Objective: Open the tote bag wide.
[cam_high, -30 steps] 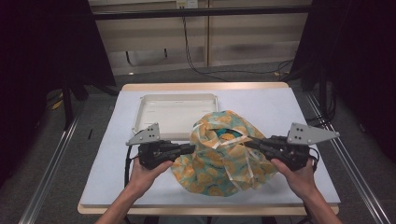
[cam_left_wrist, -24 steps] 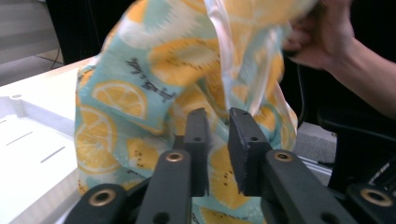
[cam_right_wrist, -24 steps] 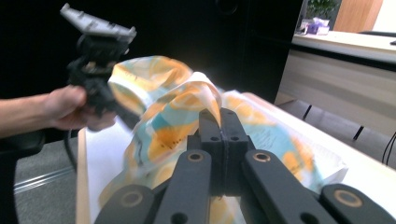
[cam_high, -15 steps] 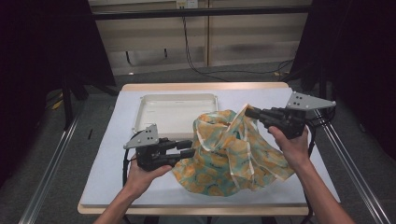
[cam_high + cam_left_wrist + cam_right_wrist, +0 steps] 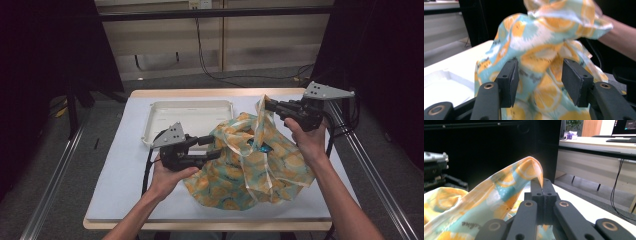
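2 tools work on 1 piece of fabric: a teal cloth printed with orange slices (image 5: 250, 165), heaped on the white worktop (image 5: 115, 170) toward its right half. The right tool (image 5: 270, 106) is clenched on a corner of that cloth, its 2 jaws pressed flat together with the fabric edge pinched between them, as the right gripper view shows (image 5: 543, 185). That corner is lifted above the heap, so a strip of cloth (image 5: 499, 195) runs up from the pile to the tool, at the far right of the worktop.

The left tool (image 5: 212, 147) lies level at the near-left edge of the heap, pointing into it. Its jaws have just been opening and now stand apart, released; in the left gripper view (image 5: 537, 82) the cloth (image 5: 541, 50) bulges up beyond and between the 2 pads, which do not press on it.

Behind the left tool, a shallow white tray (image 5: 155, 112) sits on the worktop, touching the cloth's far-left edge.
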